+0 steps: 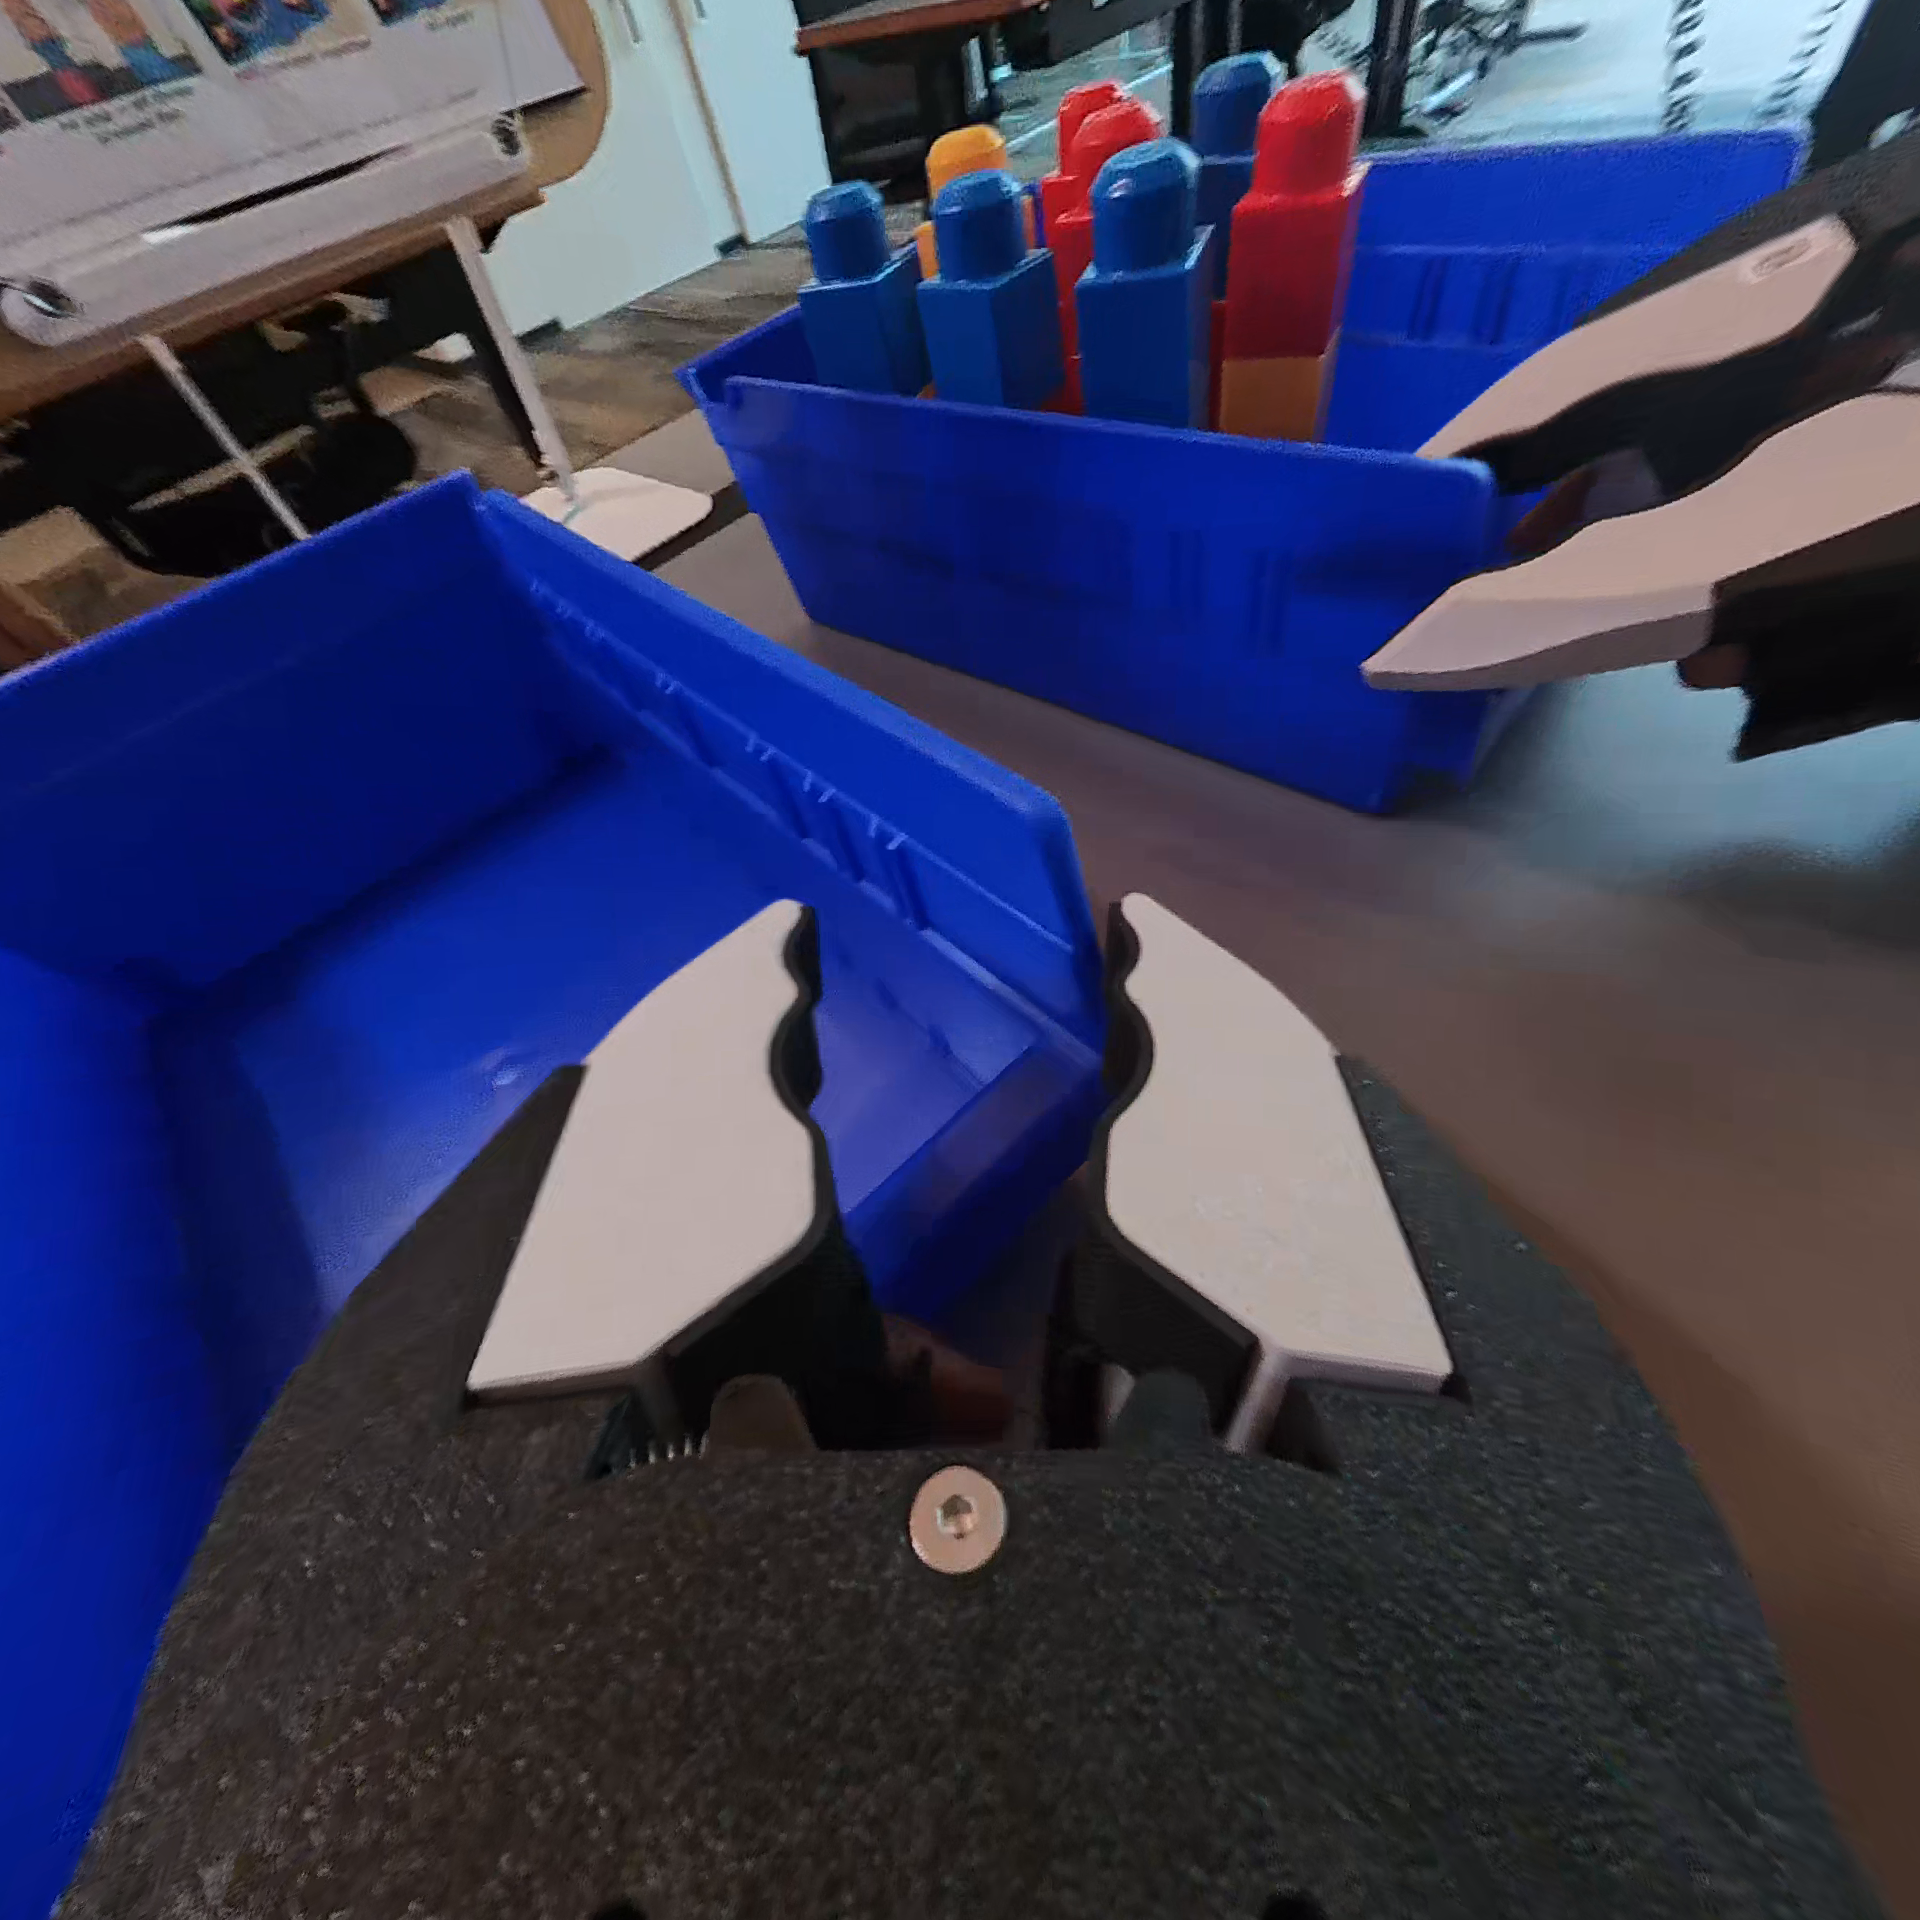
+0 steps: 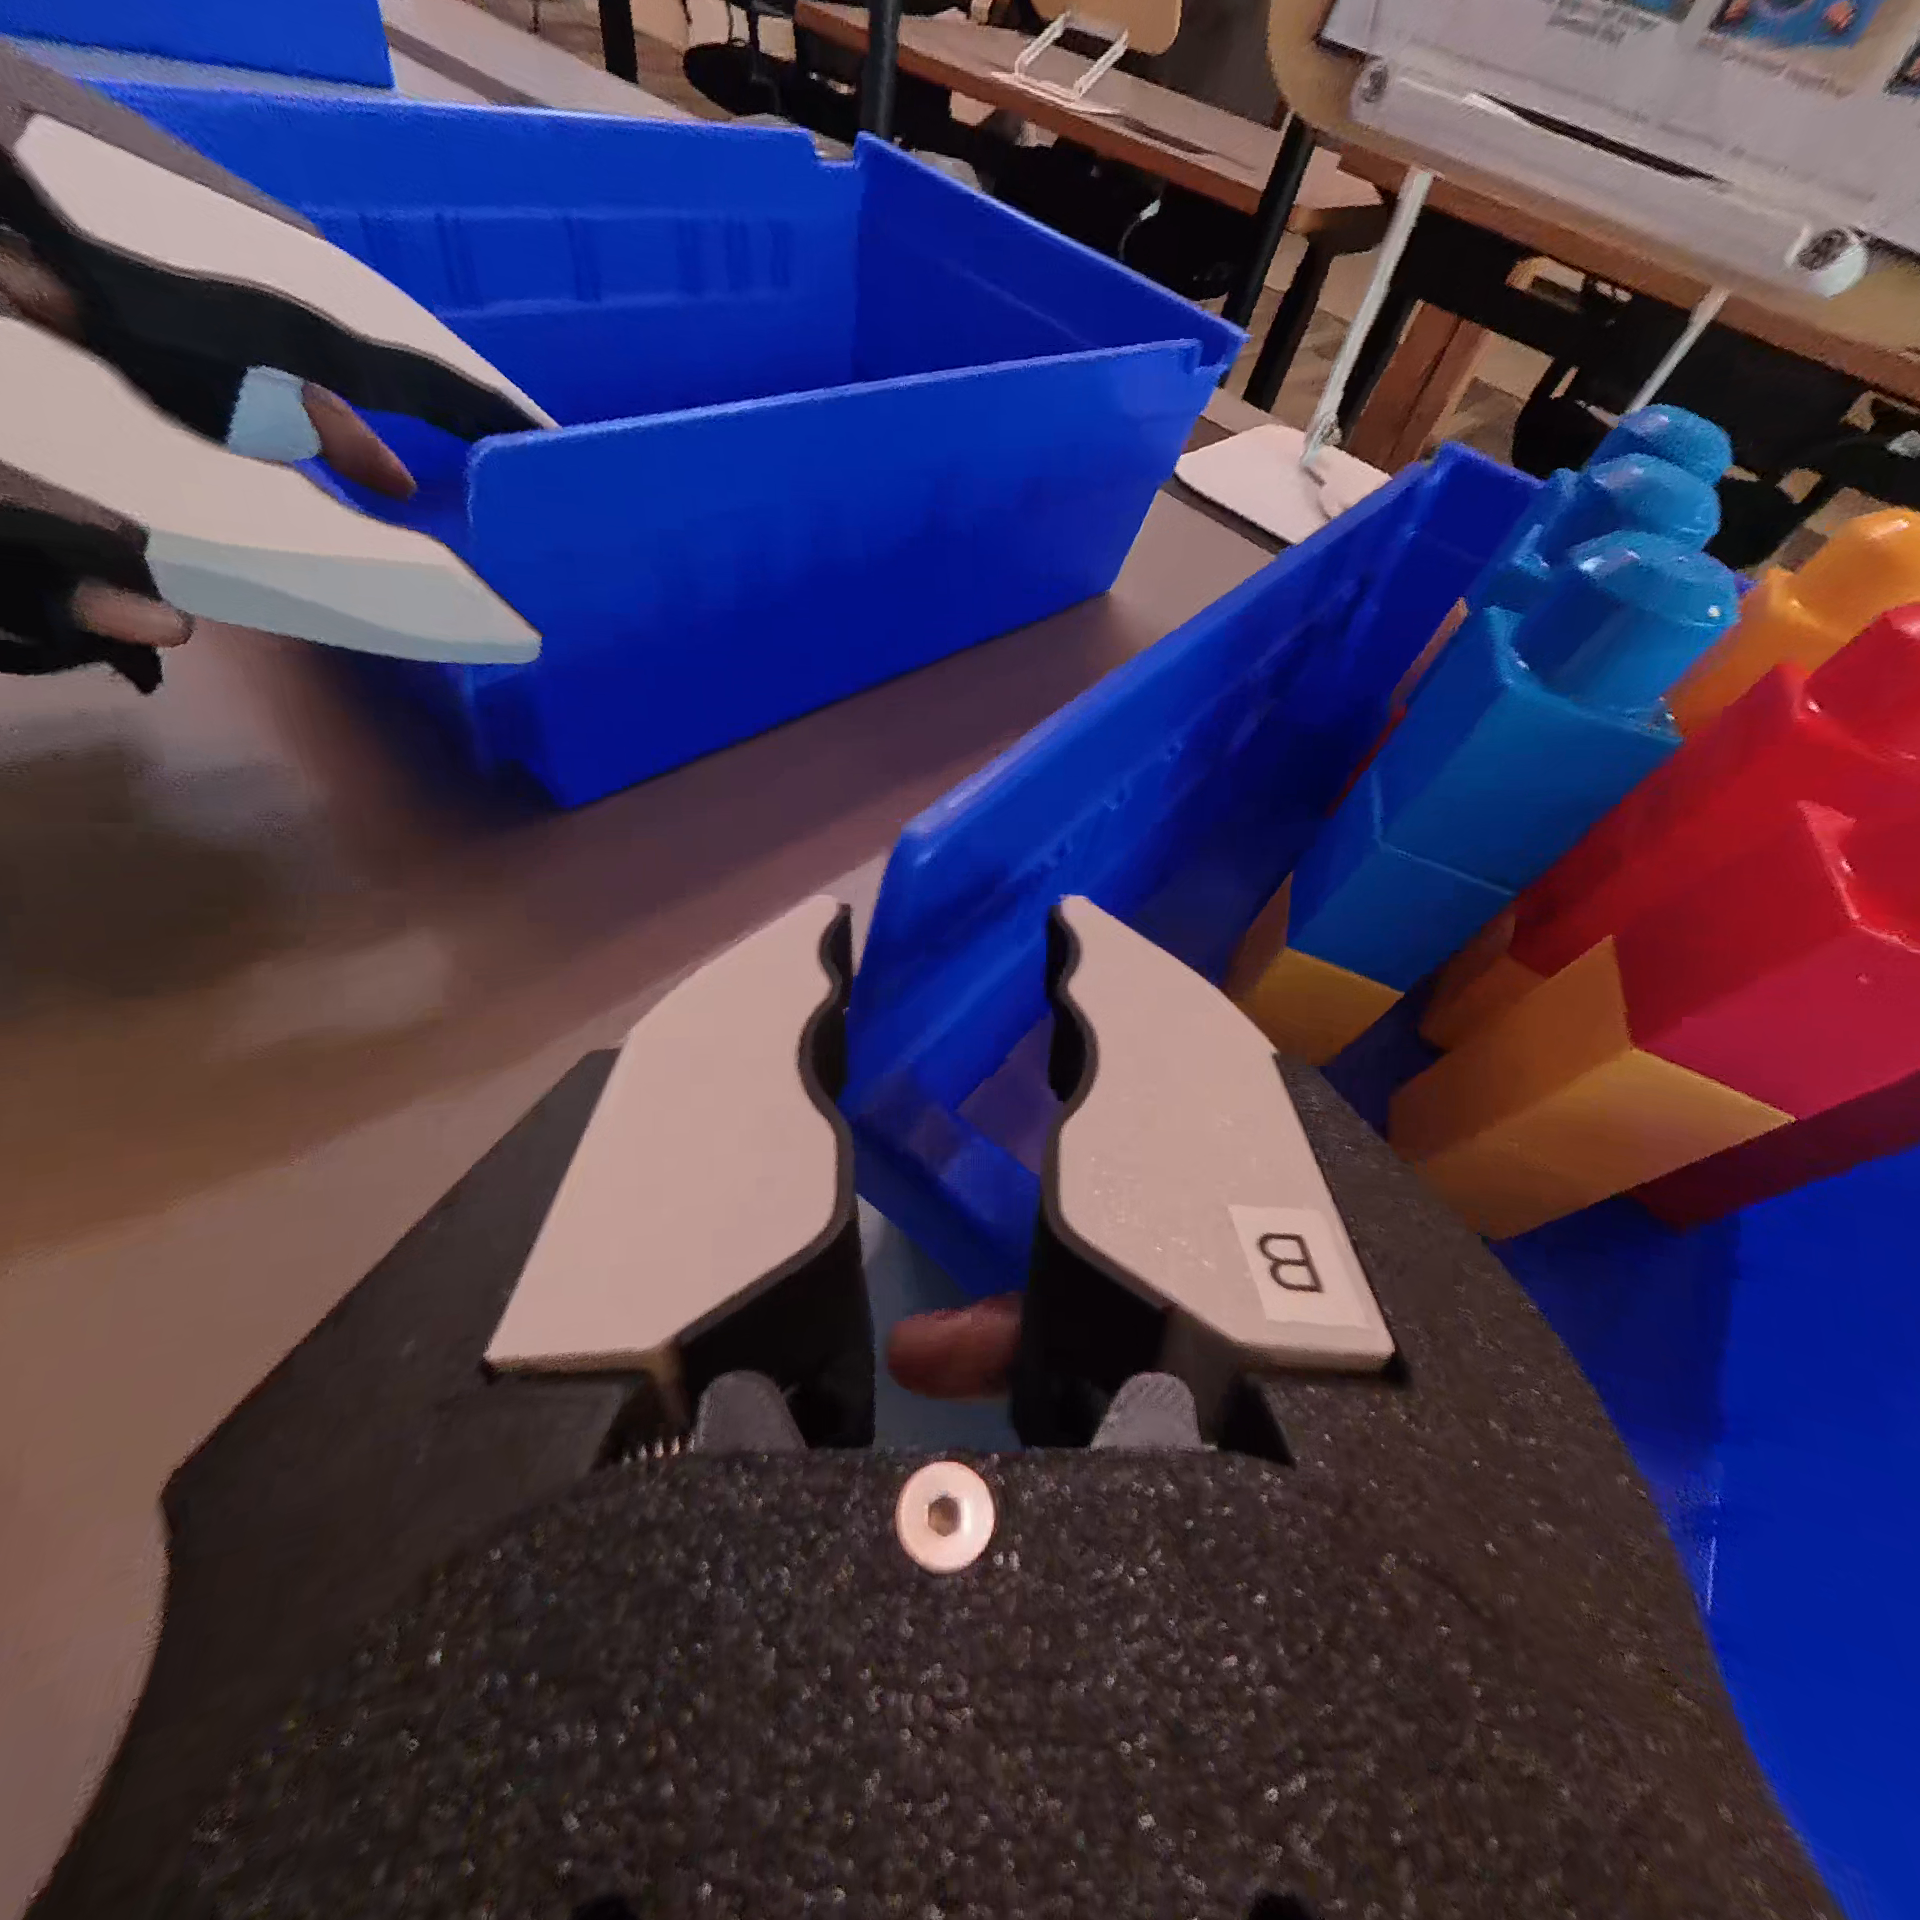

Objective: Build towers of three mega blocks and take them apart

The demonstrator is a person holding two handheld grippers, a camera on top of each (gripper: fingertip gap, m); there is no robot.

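My left gripper (image 1: 961, 914) is open and straddles the near end of the right wall of an empty blue bin (image 1: 779, 748), with a gap beside its left pad. My right gripper (image 2: 951, 914) is open and straddles the left wall of a second blue bin (image 2: 1143, 748); it holds nothing. That bin (image 1: 1091, 540) holds several upright mega block towers: blue ones (image 1: 987, 301), red ones (image 1: 1288, 260) and orange blocks (image 2: 1558, 1122). The right gripper (image 1: 1403, 561) also shows in the left wrist view, and the left gripper (image 2: 538, 532) in the right wrist view, at the empty bin (image 2: 779, 540).
Both bins stand on a dark brown table (image 1: 1455, 987) with a strip of bare top between them. A poster stand with a white foot (image 1: 613, 514) stands behind the bins. Other tables and chairs are farther back.
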